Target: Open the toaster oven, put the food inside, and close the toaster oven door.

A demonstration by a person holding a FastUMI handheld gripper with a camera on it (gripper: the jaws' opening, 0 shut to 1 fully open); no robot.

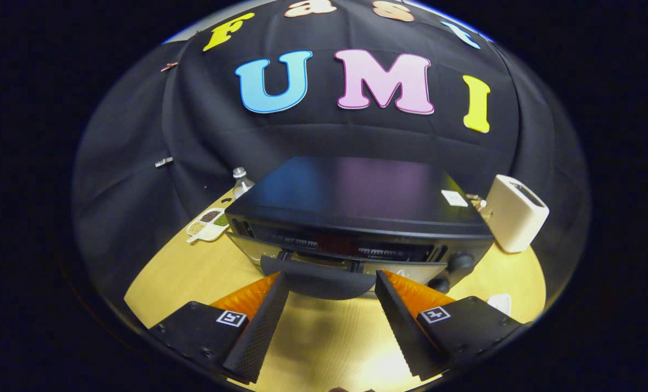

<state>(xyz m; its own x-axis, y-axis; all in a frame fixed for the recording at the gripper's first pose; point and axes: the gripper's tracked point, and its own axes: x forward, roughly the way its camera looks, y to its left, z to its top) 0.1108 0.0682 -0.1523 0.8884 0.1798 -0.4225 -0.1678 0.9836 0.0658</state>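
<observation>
A black toaster oven (356,196) stands on the wooden table (324,337), straight ahead of me. Its dark door handle (318,282) runs across the front, level with my fingertips and spanning the gap between them. I look down on the glass door (258,251) and cannot tell whether it is fully closed. Two knobs (460,262) sit at the oven's right front. My gripper (330,276) is open, its fingers wide apart with a tip at each end of the handle and not pressing on it.
A white slot toaster (514,220) stands right of the oven. On the left lie a white divided dish (208,224) of grains and a clear bottle (241,182). A small white object (500,302) lies beside the right finger. Bare tabletop lies under the gripper.
</observation>
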